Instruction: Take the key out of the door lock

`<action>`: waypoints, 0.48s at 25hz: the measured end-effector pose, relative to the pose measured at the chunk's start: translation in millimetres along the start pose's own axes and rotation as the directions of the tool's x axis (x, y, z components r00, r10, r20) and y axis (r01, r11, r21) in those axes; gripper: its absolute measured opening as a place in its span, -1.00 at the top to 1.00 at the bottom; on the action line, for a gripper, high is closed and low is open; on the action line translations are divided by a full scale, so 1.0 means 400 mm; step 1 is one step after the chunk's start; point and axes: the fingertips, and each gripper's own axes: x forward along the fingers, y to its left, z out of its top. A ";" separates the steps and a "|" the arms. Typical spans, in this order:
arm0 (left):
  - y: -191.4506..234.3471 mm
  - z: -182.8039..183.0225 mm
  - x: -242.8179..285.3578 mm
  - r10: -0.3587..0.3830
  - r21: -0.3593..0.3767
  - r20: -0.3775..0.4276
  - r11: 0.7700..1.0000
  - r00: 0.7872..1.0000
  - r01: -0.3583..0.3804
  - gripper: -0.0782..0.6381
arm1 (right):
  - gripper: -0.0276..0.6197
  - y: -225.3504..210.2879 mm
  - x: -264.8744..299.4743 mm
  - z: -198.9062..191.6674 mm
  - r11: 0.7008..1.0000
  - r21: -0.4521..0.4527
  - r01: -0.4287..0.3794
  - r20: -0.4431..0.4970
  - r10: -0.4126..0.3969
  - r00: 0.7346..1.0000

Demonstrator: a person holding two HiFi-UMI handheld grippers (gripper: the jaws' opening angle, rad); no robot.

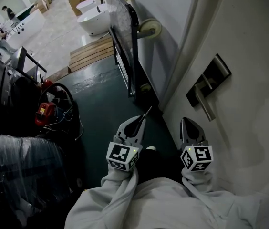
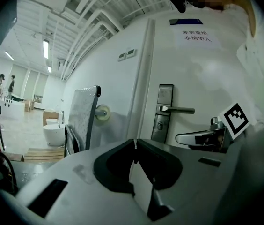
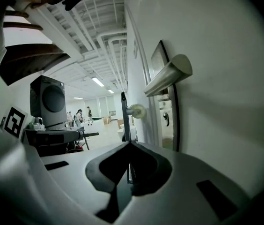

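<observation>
The door (image 1: 249,128) runs along the right of the head view, with its dark lock plate (image 1: 212,76) and metal lever handle (image 1: 205,104). My left gripper (image 1: 139,123) hangs a little left of the door, below the handle, shut on a thin key (image 1: 146,112) that sticks out past its tips. In the left gripper view the key (image 2: 135,148) shows edge-on between the closed jaws, and the keyhole (image 2: 159,124) under the handle (image 2: 176,109) has nothing in it. My right gripper (image 1: 188,123) is close to the door under the handle, shut and empty (image 3: 129,144).
A panel trolley (image 1: 125,37) with pale wheels leans against the wall beyond the door. Further back stand a white bathtub (image 1: 92,18) and a wooden pallet (image 1: 91,51). Dark equipment with a red part (image 1: 44,112) crowds the left. People stand far off at the upper left.
</observation>
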 end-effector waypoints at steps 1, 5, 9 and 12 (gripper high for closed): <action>-0.002 -0.002 0.002 -0.002 -0.001 -0.002 1.000 1.000 0.002 0.70 | 0.76 -0.002 -0.004 0.000 1.000 -0.007 0.003 0.000 -0.003 1.000; -0.010 -0.010 0.016 -0.013 0.000 -0.013 1.000 1.000 0.013 0.70 | 0.76 -0.009 -0.012 -0.002 0.999 -0.037 0.008 -0.007 -0.008 1.000; -0.021 -0.014 0.027 -0.027 0.005 -0.020 1.000 0.999 0.027 0.70 | 0.76 -0.012 -0.015 -0.002 0.999 -0.047 0.003 -0.008 -0.003 1.000; -0.028 -0.015 0.031 -0.033 0.013 -0.025 0.999 0.999 0.033 0.70 | 0.76 -0.015 -0.015 -0.002 0.999 -0.040 0.001 -0.009 -0.002 1.000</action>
